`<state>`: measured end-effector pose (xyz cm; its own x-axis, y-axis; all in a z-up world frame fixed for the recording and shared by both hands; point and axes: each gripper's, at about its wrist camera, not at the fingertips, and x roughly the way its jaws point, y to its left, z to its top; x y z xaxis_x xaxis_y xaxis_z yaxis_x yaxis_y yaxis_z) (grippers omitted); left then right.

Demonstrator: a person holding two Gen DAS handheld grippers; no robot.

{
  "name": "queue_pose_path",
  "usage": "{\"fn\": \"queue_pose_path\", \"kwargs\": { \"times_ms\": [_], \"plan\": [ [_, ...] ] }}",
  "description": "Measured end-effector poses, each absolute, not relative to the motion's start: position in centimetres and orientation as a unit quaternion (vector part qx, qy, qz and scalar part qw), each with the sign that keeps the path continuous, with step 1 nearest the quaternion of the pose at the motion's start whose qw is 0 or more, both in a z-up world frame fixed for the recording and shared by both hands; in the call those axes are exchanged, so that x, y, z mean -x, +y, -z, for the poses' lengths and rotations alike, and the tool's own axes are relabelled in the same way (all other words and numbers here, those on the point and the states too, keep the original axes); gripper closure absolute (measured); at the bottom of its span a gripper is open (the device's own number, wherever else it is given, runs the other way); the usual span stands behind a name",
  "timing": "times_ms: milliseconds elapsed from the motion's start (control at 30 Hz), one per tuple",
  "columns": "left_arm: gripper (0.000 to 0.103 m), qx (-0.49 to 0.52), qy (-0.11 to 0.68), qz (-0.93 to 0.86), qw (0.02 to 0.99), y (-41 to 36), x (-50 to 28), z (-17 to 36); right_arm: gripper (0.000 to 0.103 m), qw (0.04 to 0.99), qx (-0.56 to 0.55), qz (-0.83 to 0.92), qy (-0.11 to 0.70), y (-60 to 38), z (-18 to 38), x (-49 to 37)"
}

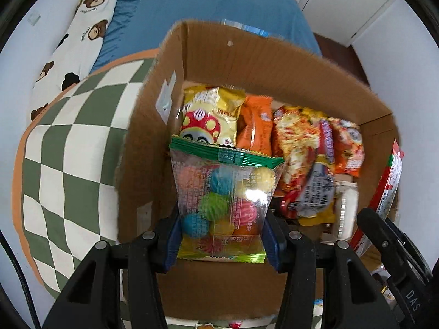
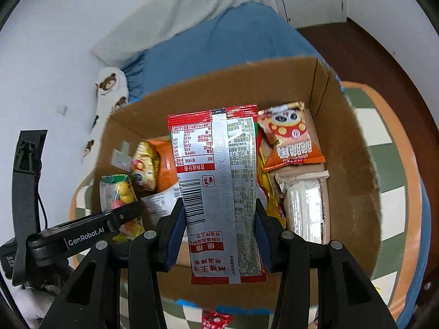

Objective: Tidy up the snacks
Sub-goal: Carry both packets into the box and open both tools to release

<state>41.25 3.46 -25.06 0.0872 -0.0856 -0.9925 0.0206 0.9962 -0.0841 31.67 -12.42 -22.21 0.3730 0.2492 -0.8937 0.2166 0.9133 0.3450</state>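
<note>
An open cardboard box (image 1: 241,57) (image 2: 354,170) stands on a checkered cushion and holds several snack packets. My left gripper (image 1: 221,242) is shut on a clear bag of coloured candy balls (image 1: 223,200) with a green top seal, held above the box's left side. That candy bag (image 2: 118,192) and the left gripper's body show at the left in the right wrist view. My right gripper (image 2: 219,235) is shut on a red and silver snack packet (image 2: 219,181), held over the middle of the box. The same red packet (image 1: 389,186) appears at the right edge in the left wrist view.
Inside the box lie a yellow mushroom-print packet (image 1: 211,115), orange packets (image 1: 255,123), a white wrapped bar (image 2: 304,203) and an orange packet (image 2: 290,137). The green and white checkered cushion (image 1: 65,148) sits on a blue bed (image 1: 208,2). A bear-print pillow (image 1: 74,44) lies left.
</note>
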Motion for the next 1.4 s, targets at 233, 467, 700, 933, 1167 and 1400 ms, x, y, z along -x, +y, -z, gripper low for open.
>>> {"fn": "queue_pose_path", "kwargs": {
  "times_ms": [233,467,700,933,1167,1400],
  "plan": [
    [0.054,0.001,0.691,0.048,0.721,2.8,-41.2,27.7,0.050,0.777,-0.201,-0.006,0.597,-11.9,26.5,-32.6],
    [0.045,0.022,0.692,0.048,0.720,3.3,-40.9,28.8,0.010,0.755,-0.152,-0.013,0.638,-11.0,28.6,-32.4],
    [0.040,0.004,0.677,0.039,0.735,2.2,-40.4,28.1,0.005,0.757,-0.129,-0.007,0.640,-11.0,28.4,-31.9],
    [0.032,0.001,0.660,0.044,0.750,0.8,-39.0,25.8,0.004,0.771,-0.132,0.004,0.623,-12.4,26.9,-30.7],
    [0.032,-0.011,0.624,0.050,0.780,0.0,-36.0,22.8,0.004,0.793,-0.124,0.014,0.597,-13.9,23.7,-28.9],
    [0.032,-0.036,0.574,0.047,0.817,0.7,-33.1,19.6,0.004,0.825,-0.103,0.024,0.555,-13.6,20.3,-26.0]
  ]
}}
